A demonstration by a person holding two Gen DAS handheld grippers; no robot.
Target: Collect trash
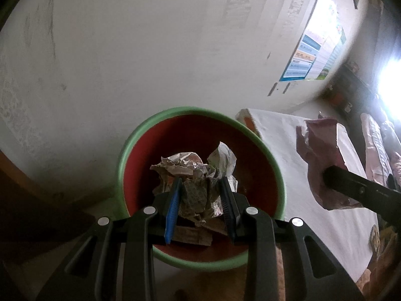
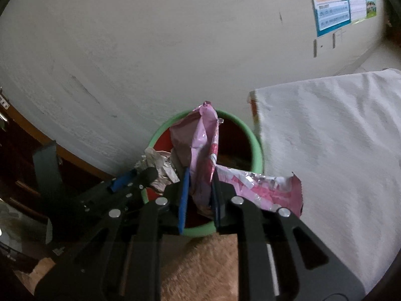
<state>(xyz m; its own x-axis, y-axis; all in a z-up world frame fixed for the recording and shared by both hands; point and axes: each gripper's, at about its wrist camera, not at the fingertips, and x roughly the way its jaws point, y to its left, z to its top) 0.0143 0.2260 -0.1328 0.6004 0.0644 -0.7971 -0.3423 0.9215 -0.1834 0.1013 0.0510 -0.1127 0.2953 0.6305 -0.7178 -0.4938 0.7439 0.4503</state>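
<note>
A round bin (image 1: pixel 130 145) with a green rim and red inside stands against the wall; it also shows in the right wrist view (image 2: pixel 255 148). My left gripper (image 1: pixel 201 185) is shut on a crumpled ball of newspaper (image 1: pixel 193 173) and holds it over the bin's mouth. My right gripper (image 2: pixel 200 175) is shut on a pink foil wrapper (image 2: pixel 203 138) and holds it above the bin's near rim. In the left wrist view the wrapper (image 1: pixel 323 150) hangs to the right of the bin. In the right wrist view the left gripper (image 2: pixel 140 175) and its paper (image 2: pixel 160 165) are at the bin's left.
A white cloth (image 2: pixel 325 130) covers a raised surface right of the bin, also in the left wrist view (image 1: pixel 288 150). A plain white wall (image 1: pixel 125 50) is behind, with a poster (image 2: pixel 333 2) at the upper right. Dark wooden furniture (image 2: pixel 22 155) stands at left. A brown mat (image 2: pixel 200 268) lies below.
</note>
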